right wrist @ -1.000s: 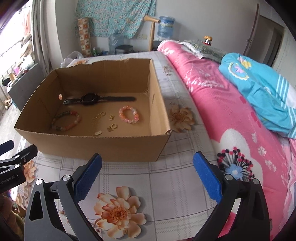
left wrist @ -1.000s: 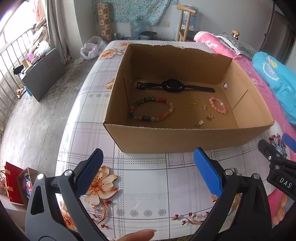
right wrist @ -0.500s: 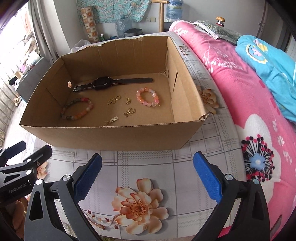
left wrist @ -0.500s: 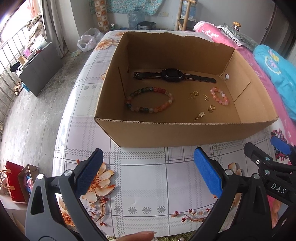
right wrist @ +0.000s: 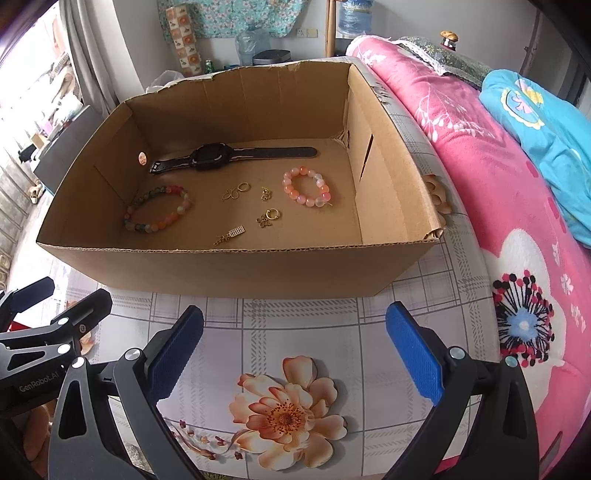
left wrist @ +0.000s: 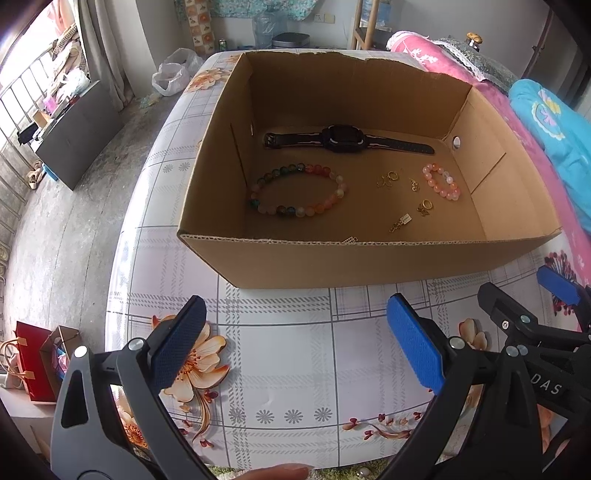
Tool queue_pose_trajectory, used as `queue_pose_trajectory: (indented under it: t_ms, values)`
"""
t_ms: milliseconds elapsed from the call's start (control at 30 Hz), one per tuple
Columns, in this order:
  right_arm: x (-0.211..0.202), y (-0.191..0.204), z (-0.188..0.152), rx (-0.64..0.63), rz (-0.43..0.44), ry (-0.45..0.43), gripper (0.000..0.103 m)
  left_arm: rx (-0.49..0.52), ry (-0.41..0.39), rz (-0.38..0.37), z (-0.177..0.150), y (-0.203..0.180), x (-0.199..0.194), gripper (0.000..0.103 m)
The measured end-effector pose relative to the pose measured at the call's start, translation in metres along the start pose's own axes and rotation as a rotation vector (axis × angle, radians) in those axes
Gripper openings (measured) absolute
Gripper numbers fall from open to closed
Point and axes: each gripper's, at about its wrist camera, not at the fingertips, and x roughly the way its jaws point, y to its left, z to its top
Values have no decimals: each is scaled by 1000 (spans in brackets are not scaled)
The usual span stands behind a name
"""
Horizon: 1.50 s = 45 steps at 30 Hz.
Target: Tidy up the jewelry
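A home bedroom: a bed with a pink blanket, curtains, and a water jug by the wall.

Left hand-held gripper and right hand-held gripper hover side by side, jaws spread wide.

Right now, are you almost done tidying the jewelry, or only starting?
Only starting, it seems. Nothing looks sorted yet: the watch, big bracelet, pink bracelet and little gold earrings lie loose on the floor of the box. Nothing is in hand: the left gripper and right gripper are open and empty, short of the box. Picking up and arranging each piece is all left.
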Motion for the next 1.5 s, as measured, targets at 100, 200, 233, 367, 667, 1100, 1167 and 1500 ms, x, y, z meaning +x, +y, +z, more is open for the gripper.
queue_pose_trajectory:
  t_ms: [100, 200, 233, 367, 667, 1100, 1167, 1500]
  values:
    - [-2, 0, 0, 0, 7, -4, 96, 2, 8, 4, 0, -1, 1, 95]
    - [-3, 1, 0, -4, 11, -4, 96, 3, 10, 11, 0, -2, 2, 95]
    - [-3, 1, 0, -3, 11, -4, 96, 3, 11, 14, 0, -3, 2, 95]
    - [0, 1, -1, 4, 15, 5, 96, 1, 15, 19, 1, -3, 3, 95]
    - [-12, -4, -2, 11, 11, -49, 96, 24, -2, -38, -3, 0, -6, 95]
    - [9, -86, 42, 295, 267, -91, 96, -193, -106, -238, 27, 94, -3, 95]
    - [19, -86, 42, 320, 366, -49, 96, -183, -60, -332, 34, 88, 11, 95]
    - [19, -80, 35, 338, 495, -25, 97, -113, -31, -416, 30, 53, 14, 95]
